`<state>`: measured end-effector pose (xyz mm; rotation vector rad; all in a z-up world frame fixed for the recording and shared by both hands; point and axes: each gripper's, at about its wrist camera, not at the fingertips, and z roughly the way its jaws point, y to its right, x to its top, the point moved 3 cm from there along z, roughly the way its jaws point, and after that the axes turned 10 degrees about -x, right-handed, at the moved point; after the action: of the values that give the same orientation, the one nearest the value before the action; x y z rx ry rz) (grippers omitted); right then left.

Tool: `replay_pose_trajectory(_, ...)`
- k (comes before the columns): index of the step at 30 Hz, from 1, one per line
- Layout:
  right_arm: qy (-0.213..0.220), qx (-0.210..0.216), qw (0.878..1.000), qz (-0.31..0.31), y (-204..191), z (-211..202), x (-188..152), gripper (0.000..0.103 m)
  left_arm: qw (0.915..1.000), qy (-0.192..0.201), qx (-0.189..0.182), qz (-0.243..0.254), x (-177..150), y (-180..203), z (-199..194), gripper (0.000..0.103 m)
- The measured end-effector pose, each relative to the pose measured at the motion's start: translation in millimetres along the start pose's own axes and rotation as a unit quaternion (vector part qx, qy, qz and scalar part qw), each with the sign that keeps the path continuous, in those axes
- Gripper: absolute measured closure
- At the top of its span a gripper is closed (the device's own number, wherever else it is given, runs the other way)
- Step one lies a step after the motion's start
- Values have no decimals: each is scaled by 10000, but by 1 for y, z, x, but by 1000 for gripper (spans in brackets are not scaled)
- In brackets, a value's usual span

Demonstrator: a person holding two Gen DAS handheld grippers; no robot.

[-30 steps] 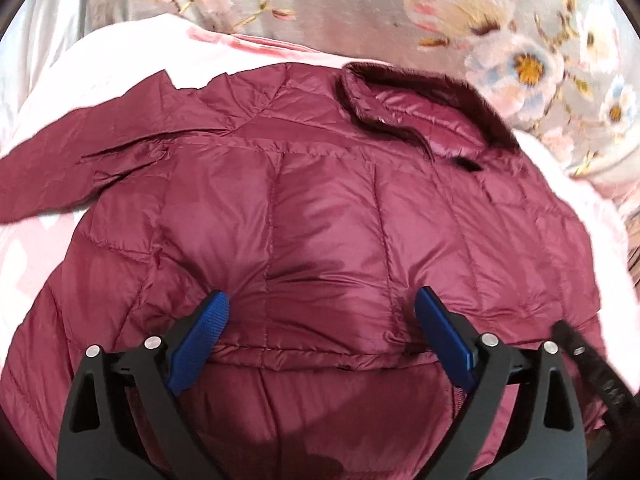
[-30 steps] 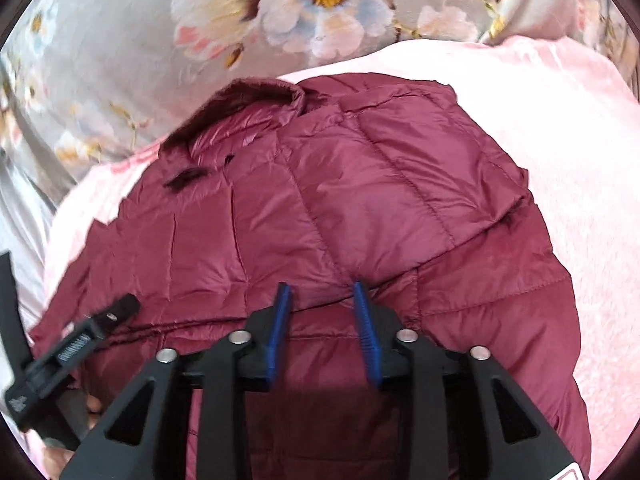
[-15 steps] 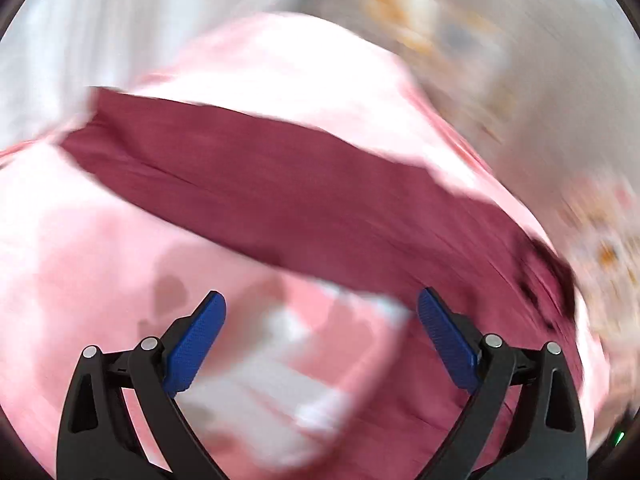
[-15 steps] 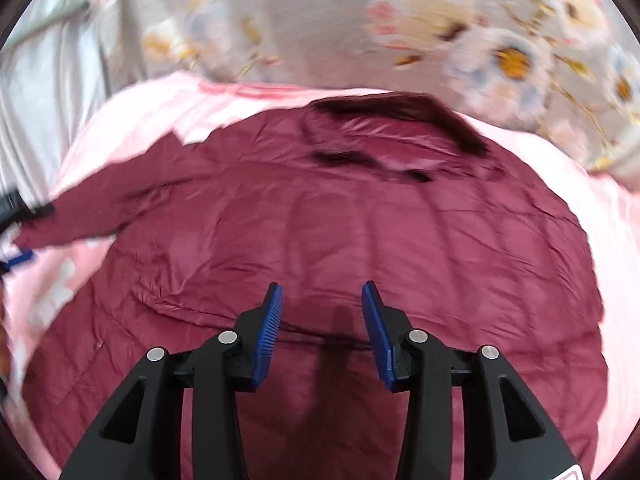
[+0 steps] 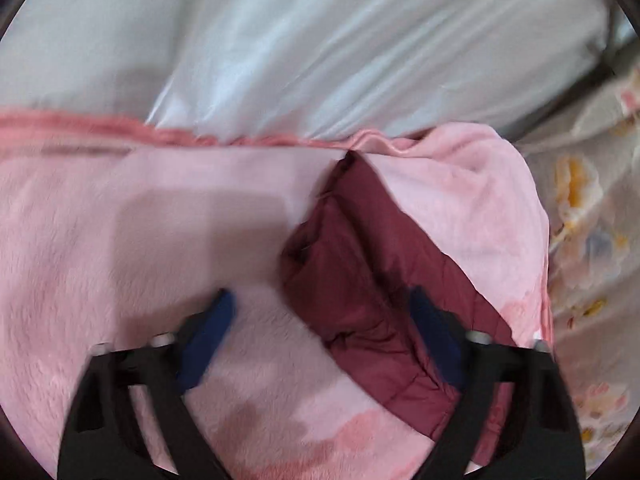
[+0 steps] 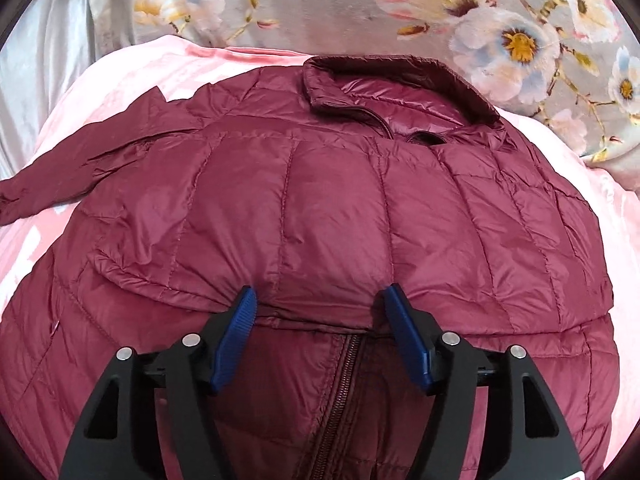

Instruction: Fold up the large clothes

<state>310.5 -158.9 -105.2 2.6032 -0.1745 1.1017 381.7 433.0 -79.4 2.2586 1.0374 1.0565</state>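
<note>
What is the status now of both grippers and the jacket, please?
Left gripper closing around sleeve, not pinched yet. Right gripper opening, empty, over jacket. Jacket on pink blanket. Nothing blocking.

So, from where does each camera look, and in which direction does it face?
Left wrist: sits on the left gripper, angled down at the jacket's sleeve on the pink blanket; its closing blue-padded jaws straddle the sleeve without touching it.
Right wrist: sits on the right gripper, angled down over the maroon jacket toward its collar; its opening jaws hold nothing.
Shared: jacket and blanket.
</note>
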Motion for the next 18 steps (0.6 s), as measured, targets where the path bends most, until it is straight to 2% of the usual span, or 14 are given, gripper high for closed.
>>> replay_pose_trajectory(1,-1,-44,10000,2,0,0,0,33,9997,-154,-30,187,1,8,5,71)
replay_pose_trajectory(2,-2,-76,10000,16,1,0,0,32,9990,-311,-11,317,0,16,8,93)
replay_pose_trajectory(4,5,-73,10000,56,3,-1,0,32,9978,-318,6,580,-1,37,6,96)
replay_pose_trajectory(6,23,-82,9999,113,5,-1,0,32,9947,-245,-177,978,-7,71,-10,98)
replay_pose_trajectory(8,101,-90,9996,231,9,-5,0,32,9853,-125,-569,1605,-22,129,-37,99)
replay_pose_trajectory(11,296,-30,9985,464,19,-15,0,32,9616,-213,-1252,2433,-68,215,-61,99)
replay_pose_trajectory(13,419,-5,9972,626,27,-27,-2,32,9352,-448,-1875,2970,-122,278,-79,98)
replay_pose_trajectory(15,458,118,9959,766,37,-38,-6,32,9144,-693,-2238,3301,-167,317,-87,98)
replay_pose_trajectory(17,454,243,9946,903,52,-52,-17,32,8870,-1122,-2685,3584,-232,358,-93,98)
replay_pose_trajectory(18,466,230,9944,920,60,-59,-24,32,8793,-1261,-2787,3651,-253,367,-93,98)
